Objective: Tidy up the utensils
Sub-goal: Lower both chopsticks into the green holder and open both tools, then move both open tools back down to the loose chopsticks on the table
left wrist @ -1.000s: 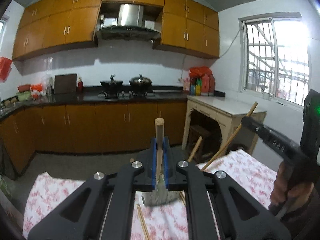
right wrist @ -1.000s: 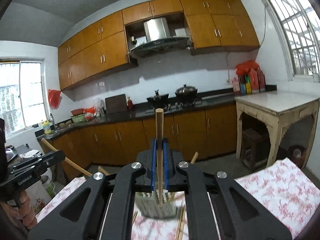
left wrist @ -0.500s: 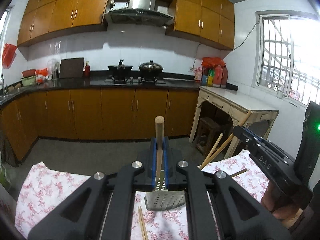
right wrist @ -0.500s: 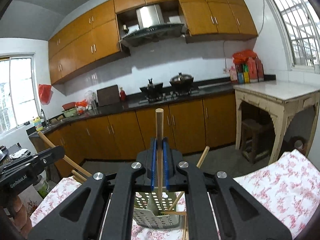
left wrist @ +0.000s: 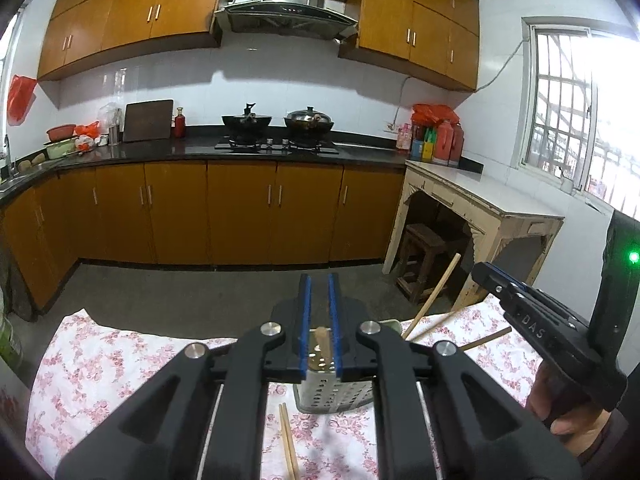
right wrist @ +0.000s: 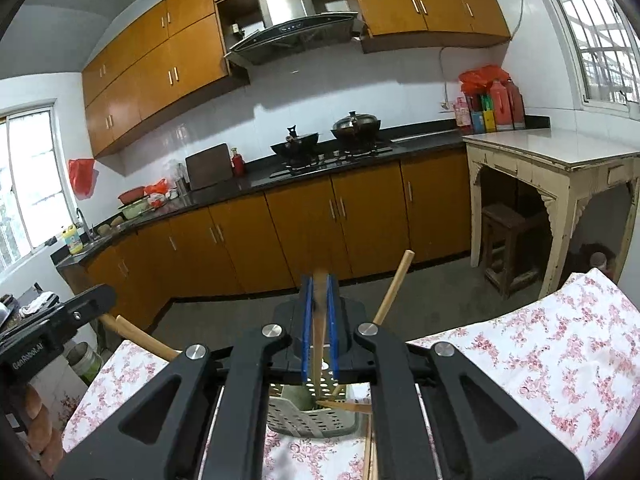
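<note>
Kitchen desk (left wrist: 100, 360) in flowered cloth, holder (left wrist: 332, 394) below both tools. Left gripper (left wrist: 319, 280), jaws barely parted round a stick (left wrist: 321, 340) sunk into the holder; right gripper (right wrist: 319, 280), jaws narrow on a blurred second stick (right wrist: 319, 320). Likely to strike the leaning stick (right wrist: 394, 286) or tip the holder if dropped off-centre.

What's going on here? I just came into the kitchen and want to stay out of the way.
A person is putting wooden sticks into a perforated utensil holder on the flowered tablecloth. The left hand-held gripper's stick sits low between its pads, seemingly let go; the right hand-held gripper grips its stick, tip in the holder. Other sticks lean inside; two lie loose.
</note>
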Demonstrator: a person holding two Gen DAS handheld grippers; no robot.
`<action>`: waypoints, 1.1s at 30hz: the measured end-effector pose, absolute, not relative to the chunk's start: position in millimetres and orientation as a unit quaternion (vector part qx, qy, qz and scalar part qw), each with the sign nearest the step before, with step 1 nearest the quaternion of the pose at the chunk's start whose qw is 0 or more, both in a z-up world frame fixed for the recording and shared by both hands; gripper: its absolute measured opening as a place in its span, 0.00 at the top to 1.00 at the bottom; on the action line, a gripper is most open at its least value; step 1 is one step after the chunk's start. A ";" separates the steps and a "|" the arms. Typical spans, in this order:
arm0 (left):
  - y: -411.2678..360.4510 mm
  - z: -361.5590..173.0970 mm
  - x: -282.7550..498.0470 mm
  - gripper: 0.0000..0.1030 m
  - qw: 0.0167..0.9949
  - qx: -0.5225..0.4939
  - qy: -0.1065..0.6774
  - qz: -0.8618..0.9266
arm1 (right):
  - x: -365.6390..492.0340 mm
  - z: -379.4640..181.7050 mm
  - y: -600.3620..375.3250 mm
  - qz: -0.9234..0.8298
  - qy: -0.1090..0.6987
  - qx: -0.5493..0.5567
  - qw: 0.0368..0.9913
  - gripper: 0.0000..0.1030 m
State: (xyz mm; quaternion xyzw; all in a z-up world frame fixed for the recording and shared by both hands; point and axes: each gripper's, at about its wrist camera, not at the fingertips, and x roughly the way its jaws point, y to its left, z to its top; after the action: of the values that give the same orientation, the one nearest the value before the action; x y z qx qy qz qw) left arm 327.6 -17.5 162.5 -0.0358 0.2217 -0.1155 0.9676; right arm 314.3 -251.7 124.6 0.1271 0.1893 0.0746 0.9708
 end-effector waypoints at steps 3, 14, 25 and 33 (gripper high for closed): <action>-13.8 166.6 322.3 0.86 0.969 -0.038 0.217 -0.111 | 308.7 130.2 -253.0 0.072 0.184 0.124 0.972 0.91; 11.2 170.6 266.2 0.83 0.973 -0.043 0.205 -0.098 | 254.4 141.8 -262.7 0.080 0.168 0.108 0.977 0.91; 36.1 69.2 217.5 0.74 0.957 -0.011 0.281 -0.069 | 216.4 36.9 -280.9 0.052 0.282 0.099 0.953 0.91; 51.2 -10.4 225.2 0.74 0.928 -0.033 0.365 -0.064 | 243.5 -53.1 -270.0 0.071 0.408 0.115 0.903 0.91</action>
State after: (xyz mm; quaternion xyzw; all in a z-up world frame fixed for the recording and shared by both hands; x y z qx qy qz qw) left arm 225.2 51.1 -10.4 -0.0327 0.3648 -0.0638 0.9283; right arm 243.5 -270.0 -53.1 0.1154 0.4078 0.0711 0.9029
